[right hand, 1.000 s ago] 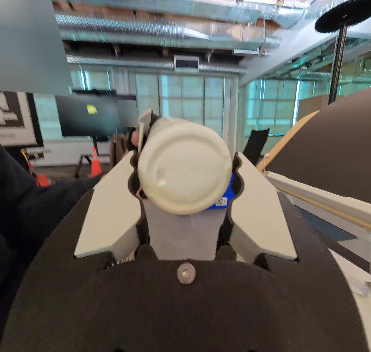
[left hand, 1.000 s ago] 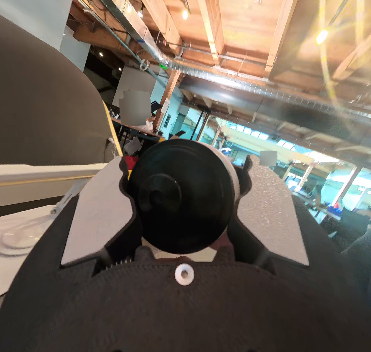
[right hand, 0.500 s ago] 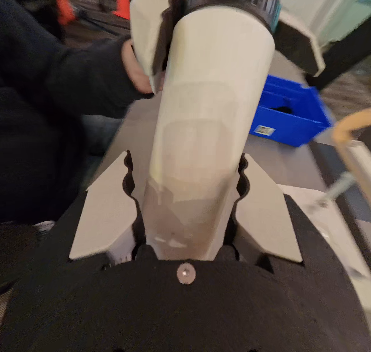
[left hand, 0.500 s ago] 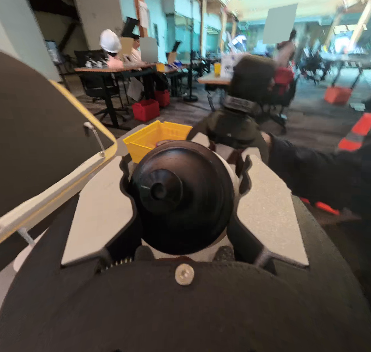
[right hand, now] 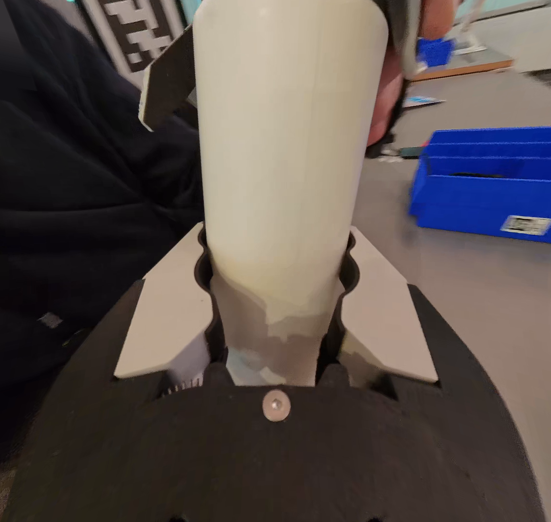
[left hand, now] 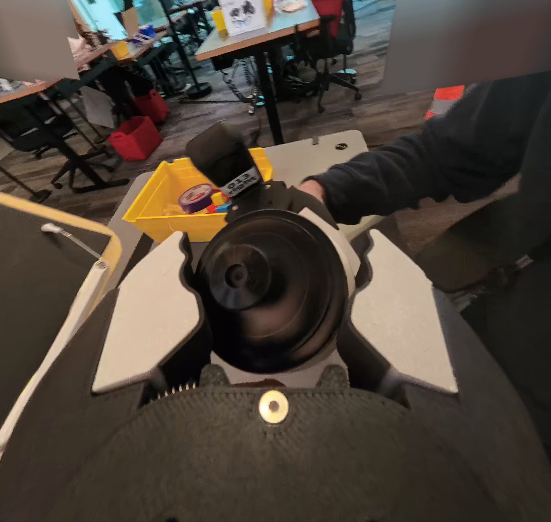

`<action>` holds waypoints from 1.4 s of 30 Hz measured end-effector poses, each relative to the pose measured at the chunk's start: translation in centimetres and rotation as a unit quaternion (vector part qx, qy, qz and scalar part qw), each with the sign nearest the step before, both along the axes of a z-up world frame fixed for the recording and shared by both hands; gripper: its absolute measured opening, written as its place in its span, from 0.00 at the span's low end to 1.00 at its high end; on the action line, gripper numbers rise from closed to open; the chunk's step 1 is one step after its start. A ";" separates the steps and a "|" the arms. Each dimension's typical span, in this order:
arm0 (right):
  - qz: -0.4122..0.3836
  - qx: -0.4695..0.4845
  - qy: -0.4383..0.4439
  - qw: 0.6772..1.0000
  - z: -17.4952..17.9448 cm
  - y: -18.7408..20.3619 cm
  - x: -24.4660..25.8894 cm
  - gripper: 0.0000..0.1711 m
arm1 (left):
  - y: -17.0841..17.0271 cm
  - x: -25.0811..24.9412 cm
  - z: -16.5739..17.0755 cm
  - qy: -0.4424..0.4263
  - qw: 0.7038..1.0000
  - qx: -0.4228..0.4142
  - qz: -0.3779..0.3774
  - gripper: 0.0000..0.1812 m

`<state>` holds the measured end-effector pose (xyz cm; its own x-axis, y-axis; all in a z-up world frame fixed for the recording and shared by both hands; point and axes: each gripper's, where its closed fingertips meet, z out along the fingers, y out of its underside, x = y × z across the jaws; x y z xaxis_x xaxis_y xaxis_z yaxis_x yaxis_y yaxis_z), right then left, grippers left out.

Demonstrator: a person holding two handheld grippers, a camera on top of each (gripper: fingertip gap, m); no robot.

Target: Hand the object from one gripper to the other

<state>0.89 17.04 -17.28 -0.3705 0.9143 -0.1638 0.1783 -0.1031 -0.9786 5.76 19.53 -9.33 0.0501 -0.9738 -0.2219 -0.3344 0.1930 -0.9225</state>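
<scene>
A white tumbler [right hand: 283,120] with a black lid [left hand: 268,284] spans both grippers above the grey table [right hand: 447,299]. My left gripper [left hand: 275,233] is shut on its lid end, and the lid faces that camera. One left finger [right hand: 164,75] shows beside the tumbler's top in the right wrist view. My right gripper [right hand: 277,226] is shut on the tumbler's narrower base end, with both pads against its sides. The right gripper's black body [left hand: 238,180] shows beyond the lid in the left wrist view, with a hand behind it.
A yellow bin [left hand: 167,209] holding a purple tape roll [left hand: 195,197] and small blocks sits beyond the tumbler. A blue bin [right hand: 477,191] stands on the table at the right. A person's dark sleeve [left hand: 417,168] reaches in. A dark board with a yellow edge [left hand: 44,269] is at the left.
Both views swung down from the ceiling to the table. The tumbler's base slid deep between my right fingers; they widened, then closed on it. The left grasp on the lid end stayed.
</scene>
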 end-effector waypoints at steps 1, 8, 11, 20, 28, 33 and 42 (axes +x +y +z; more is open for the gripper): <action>-0.028 0.013 0.000 1.000 -0.1 0.7 -0.1 0.50 | 0.8 -0.4 0.3 -0.014 1.000 0.003 0.024 0.58; -0.167 0.027 0.063 0.984 1.4 4.3 -0.2 0.50 | 4.3 -2.5 1.5 -0.125 0.981 -0.037 0.142 0.60; -0.215 -0.003 0.151 0.965 3.5 6.0 0.7 0.50 | 4.7 -3.7 1.4 -0.169 0.969 -0.061 0.171 0.60; -0.181 -0.106 0.384 0.899 9.4 6.3 2.4 0.50 | 3.7 -2.3 -5.5 -0.304 0.910 -0.223 0.171 0.66; -0.183 -0.113 0.410 0.886 10.0 6.3 2.2 0.51 | 3.1 -1.4 -5.1 -0.400 0.870 -0.260 0.123 0.50; -0.187 -0.098 0.403 0.891 9.9 6.0 2.0 0.51 | 3.0 -1.7 -5.0 -0.407 0.869 -0.256 0.120 0.50; -0.211 -0.031 0.362 0.908 10.9 6.1 4.3 0.54 | 2.9 -3.2 -4.6 -0.355 0.898 -0.237 0.108 0.50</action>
<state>5.22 23.15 -6.41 -0.0205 0.9971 -0.0729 -0.5763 -0.0713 -0.8141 2.58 22.40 -13.98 0.2135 -0.9013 0.3771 0.3889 -0.2757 -0.8791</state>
